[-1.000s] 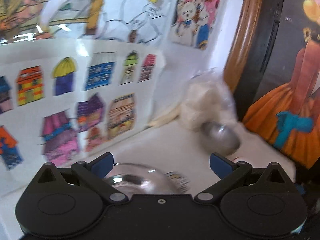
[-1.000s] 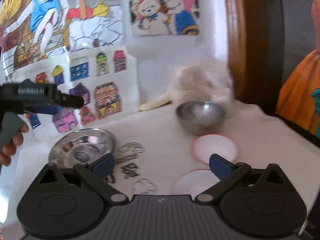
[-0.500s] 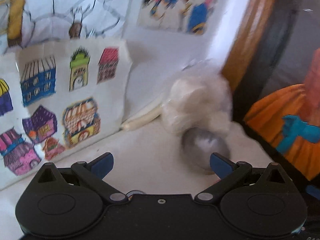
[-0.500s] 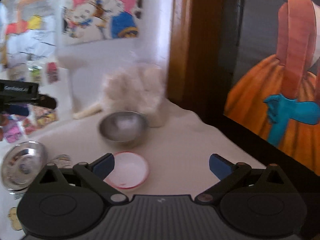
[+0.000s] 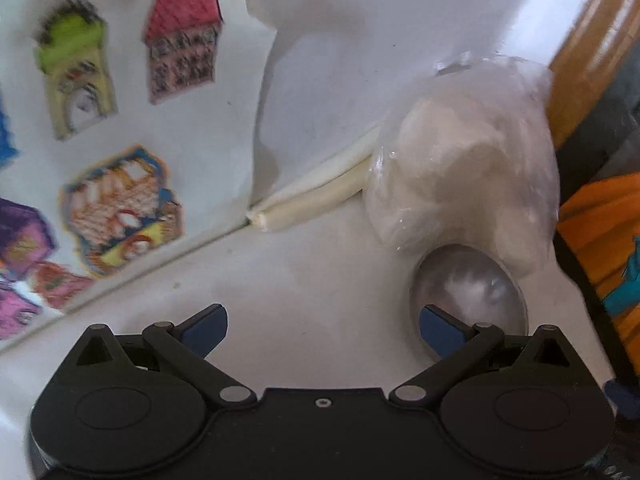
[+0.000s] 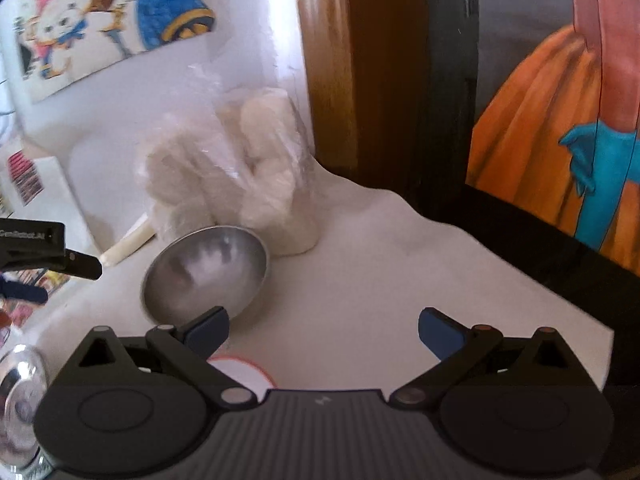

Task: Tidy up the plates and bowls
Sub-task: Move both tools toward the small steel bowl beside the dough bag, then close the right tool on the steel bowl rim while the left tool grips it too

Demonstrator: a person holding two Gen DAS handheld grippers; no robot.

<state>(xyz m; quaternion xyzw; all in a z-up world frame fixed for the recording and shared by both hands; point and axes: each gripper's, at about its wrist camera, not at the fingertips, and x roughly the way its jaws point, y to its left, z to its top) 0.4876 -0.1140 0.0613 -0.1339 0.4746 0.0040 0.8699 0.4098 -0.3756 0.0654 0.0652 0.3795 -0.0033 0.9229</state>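
A steel bowl (image 6: 206, 276) sits on the white tabletop in front of a plastic bag. In the left wrist view the same steel bowl (image 5: 468, 292) lies just beyond my right blue fingertip. My left gripper (image 5: 322, 326) is open and holds nothing. My right gripper (image 6: 324, 328) is open too, its left fingertip just in front of the bowl's near rim. A red-rimmed white plate (image 6: 240, 372) lies partly hidden under the right gripper's body. A shiny steel plate (image 6: 20, 396) shows at the lower left edge. The left gripper (image 6: 44, 250) enters the right wrist view from the left.
A clear plastic bag of white lumps (image 6: 240, 176) leans against the wall behind the bowl. Rolled white paper (image 5: 316, 196) lies along the wall. Picture sheets of houses (image 5: 120, 120) stand at the left. A wooden frame (image 6: 332, 68) and a dark-framed painting (image 6: 560, 120) bound the right side.
Both grippers have swung to the right and come closer to the steel bowl and the bag. The steel plate has slid out of the left wrist view. Both stay open.
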